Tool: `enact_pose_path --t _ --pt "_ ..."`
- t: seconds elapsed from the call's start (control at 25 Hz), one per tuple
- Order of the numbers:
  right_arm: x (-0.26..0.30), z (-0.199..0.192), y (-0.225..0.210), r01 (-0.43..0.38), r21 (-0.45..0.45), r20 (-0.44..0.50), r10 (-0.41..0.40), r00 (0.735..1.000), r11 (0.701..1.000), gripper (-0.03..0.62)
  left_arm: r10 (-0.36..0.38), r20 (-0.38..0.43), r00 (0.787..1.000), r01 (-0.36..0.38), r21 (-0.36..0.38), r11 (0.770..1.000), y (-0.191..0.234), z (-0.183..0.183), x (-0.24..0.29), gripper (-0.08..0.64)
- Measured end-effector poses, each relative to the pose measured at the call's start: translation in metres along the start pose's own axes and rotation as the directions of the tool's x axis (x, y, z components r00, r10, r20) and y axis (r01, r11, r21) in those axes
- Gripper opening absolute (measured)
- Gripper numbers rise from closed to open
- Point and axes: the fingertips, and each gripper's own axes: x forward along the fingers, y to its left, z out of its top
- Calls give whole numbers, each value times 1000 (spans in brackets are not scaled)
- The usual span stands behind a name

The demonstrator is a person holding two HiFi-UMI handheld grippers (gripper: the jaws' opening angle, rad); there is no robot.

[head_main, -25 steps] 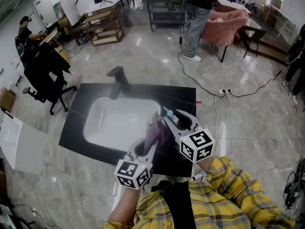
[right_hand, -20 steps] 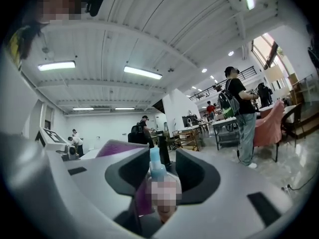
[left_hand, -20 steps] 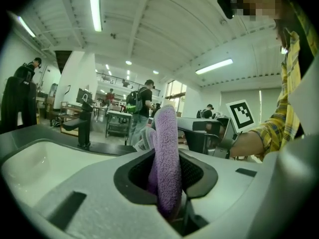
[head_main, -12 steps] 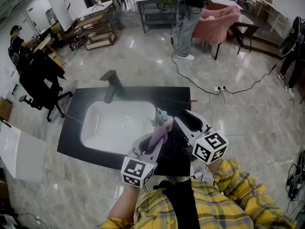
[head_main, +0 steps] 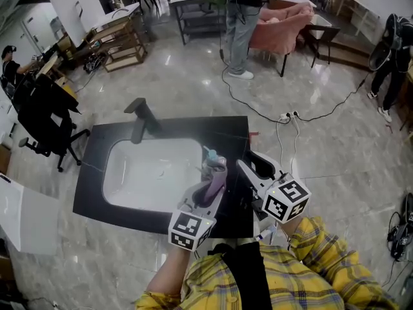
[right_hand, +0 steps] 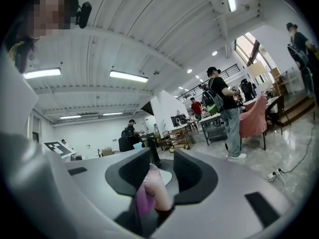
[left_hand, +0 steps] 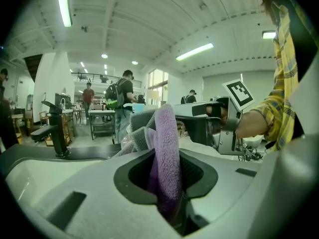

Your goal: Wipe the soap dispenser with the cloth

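- Right hand-held gripper (right_hand: 160,172) clamps the soap dispenser (head_main: 215,168).
- Left hand-held gripper (left_hand: 167,180) pinches the cloth (left_hand: 167,133), which touches the dispenser.
- Wiping looks under way; more passes likely remain.

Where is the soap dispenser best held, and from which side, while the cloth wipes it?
Probably the body of the soap dispenser, below the pump head, from the person's right, where the right gripper has it between its jaws. The body is even, the pump narrow, and the cloth in the left gripper covers the other side.

White sink (head_main: 143,168), black faucet (head_main: 139,119), pink armchair (head_main: 281,27)
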Motion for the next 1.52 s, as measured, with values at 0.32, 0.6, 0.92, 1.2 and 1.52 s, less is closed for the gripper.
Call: enact_pose_path --t 0.32,0.6,0.92,1.2,1.52 --pt "-6 -10 -8 20 11 -22 -19 1000 1000 132 -54 -113 992 49 -43 998 -5 -26 15 80" --pt "-12 -14 -13 27 13 -36 -27 999 1000 130 -84 -187 979 68 -87 994 -8 -43 23 80" --pt "-19 -18 -13 24 17 -49 -23 999 1000 129 -169 -205 964 105 -291 951 -4 -49 29 80" --pt "-26 -21 -15 19 22 -63 -18 998 1000 127 -257 -184 949 138 -491 860 -8 -51 31 80" --pt "-21 -26 -5 -52 5 -86 52 995 999 127 -287 -104 952 132 -707 695 -11 -59 24 80"
